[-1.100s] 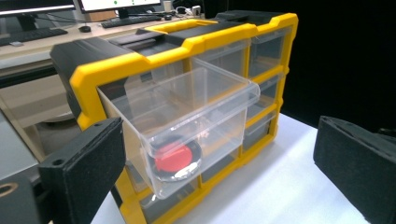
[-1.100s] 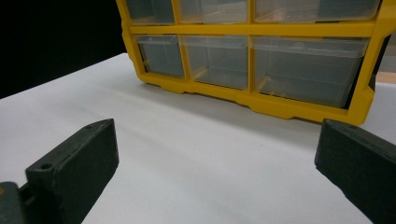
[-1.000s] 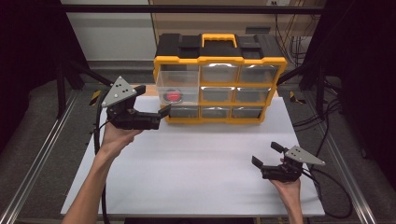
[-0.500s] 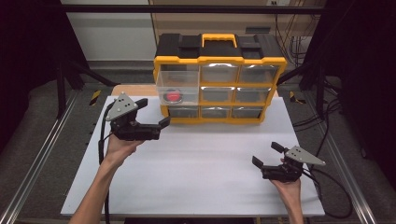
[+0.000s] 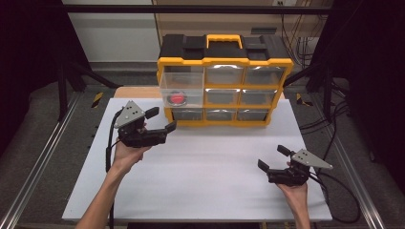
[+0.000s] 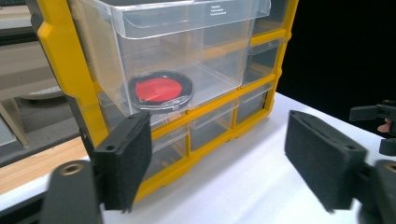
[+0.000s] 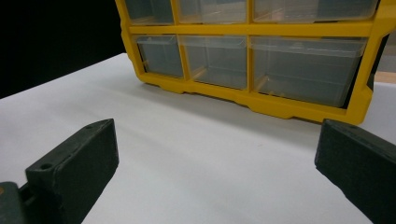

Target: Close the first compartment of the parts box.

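L hand (image 5: 125, 153): comes in from bottom left of high view, forearm angled up toward the organizer; wrist about level, grey plate on top tilted.
L gripper (image 5: 161, 120): points toward the cabinet's lower left corner, just in front of it, low over the table. Jaws have just been closing but are spread w/ a clear gap; nothing between them, pads touch nothing.
R hand (image 5: 292, 185): at bottom right of high view, resting low near the table's front edge, well apart from the cabinet.
R gripper (image 5: 272, 157): points left and slightly away from the person; jaws spread wide, nothing but bare table between them in right gripper view.
Organizer (image 5: 224, 86): yellow frame, black top w/ yellow handle, 3 x 3 clear drawers, stands at back centre of the white table (image 5: 205, 171).
Open drawer (image 6: 187, 42): top left one, pulled out past the frame front; hangs above and beyond the L jaws in left gripper view.
Red disc (image 6: 161, 91): round, red w/ dark rim, lies flat on that drawer's floor near its front left; seen through the clear wall.
Edges: cabinet's left yellow post is just beside the L jaw tip; table's left edge lies near the L wrist.
Open room: wide bare white surface between both grippers and in front of the cabinet; R side of table free up to its edge.
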`<state>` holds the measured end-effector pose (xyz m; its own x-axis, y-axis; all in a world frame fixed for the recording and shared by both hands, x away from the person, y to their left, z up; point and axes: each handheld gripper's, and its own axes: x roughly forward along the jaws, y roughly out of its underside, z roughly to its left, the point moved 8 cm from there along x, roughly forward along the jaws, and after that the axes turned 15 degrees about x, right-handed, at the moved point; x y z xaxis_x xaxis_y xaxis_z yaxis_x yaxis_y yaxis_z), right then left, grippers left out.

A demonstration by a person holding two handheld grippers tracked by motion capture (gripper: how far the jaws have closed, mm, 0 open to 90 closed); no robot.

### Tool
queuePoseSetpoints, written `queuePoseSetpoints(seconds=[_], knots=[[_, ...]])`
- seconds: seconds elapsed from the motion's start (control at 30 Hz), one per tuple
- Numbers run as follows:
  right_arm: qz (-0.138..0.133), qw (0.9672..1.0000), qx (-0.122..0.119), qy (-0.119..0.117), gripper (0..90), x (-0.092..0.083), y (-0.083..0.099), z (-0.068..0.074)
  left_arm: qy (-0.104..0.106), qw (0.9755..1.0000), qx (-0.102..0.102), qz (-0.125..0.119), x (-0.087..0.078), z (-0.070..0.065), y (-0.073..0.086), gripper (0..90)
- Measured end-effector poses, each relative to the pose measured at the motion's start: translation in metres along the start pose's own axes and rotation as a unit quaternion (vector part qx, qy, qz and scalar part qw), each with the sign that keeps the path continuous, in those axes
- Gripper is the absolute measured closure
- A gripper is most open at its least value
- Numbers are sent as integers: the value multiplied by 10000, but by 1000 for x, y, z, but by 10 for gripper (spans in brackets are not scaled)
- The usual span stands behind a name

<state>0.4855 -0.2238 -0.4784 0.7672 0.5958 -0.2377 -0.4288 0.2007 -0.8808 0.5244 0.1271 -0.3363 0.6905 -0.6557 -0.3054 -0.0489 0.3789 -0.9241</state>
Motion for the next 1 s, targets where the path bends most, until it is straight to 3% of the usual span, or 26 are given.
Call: queuePoseSetpoints(seconds=[0.37, 1.0], knots=[[8, 10000, 4, -8, 5, 0, 0, 0, 41, 10000, 82, 39, 9, -2, -3, 503], [11, 10000, -25, -19, 5, 0, 0, 0, 89, 9998, 113, 109, 22, 4, -5, 790]])
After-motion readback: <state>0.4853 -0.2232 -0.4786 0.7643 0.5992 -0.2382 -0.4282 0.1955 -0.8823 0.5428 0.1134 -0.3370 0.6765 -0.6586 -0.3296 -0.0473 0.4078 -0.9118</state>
